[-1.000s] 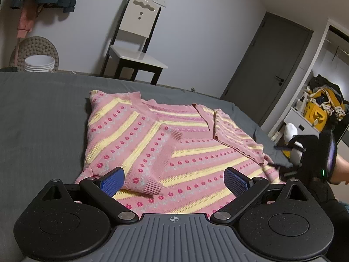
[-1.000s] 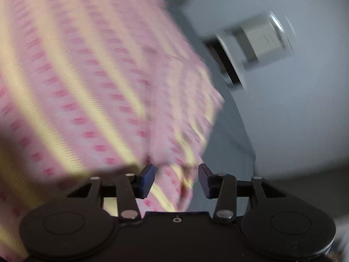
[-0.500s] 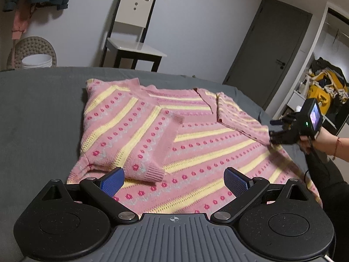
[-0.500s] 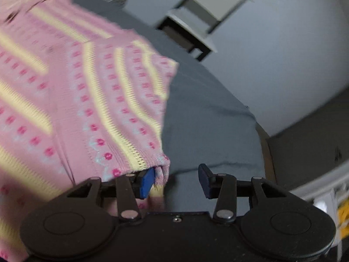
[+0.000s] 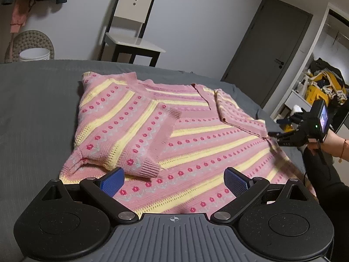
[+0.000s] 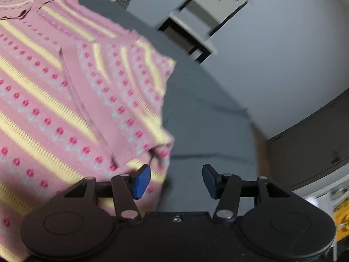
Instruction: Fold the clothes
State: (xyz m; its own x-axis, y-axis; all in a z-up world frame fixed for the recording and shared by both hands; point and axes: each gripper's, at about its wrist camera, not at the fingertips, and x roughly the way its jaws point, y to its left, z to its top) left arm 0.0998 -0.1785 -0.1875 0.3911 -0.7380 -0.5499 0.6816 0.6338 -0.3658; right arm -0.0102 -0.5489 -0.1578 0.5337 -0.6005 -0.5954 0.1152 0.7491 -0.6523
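Note:
A pink sweater (image 5: 174, 135) with yellow stripes and red dots lies flat on the grey bed (image 5: 37, 109), both sleeves folded in across its front. My left gripper (image 5: 174, 181) hovers open just above the hem, nothing between its blue pads. The right gripper (image 5: 281, 128) shows at the sweater's right edge, held by a hand, beside the folded right sleeve (image 5: 240, 118). In the right wrist view the sweater (image 6: 65, 100) fills the left, and my right gripper (image 6: 176, 180) stands open over its edge and the bed (image 6: 207, 131), holding nothing.
A white and black chair (image 5: 130, 32) stands by the far wall behind the bed. A white bucket (image 5: 35, 53) sits at the back left. A dark door (image 5: 272, 50) and shelves with yellow bags (image 5: 320, 85) are to the right.
The right gripper has let go of the sleeve edge, opened wider and drawn back to the sweater's right side. My left gripper has barely moved.

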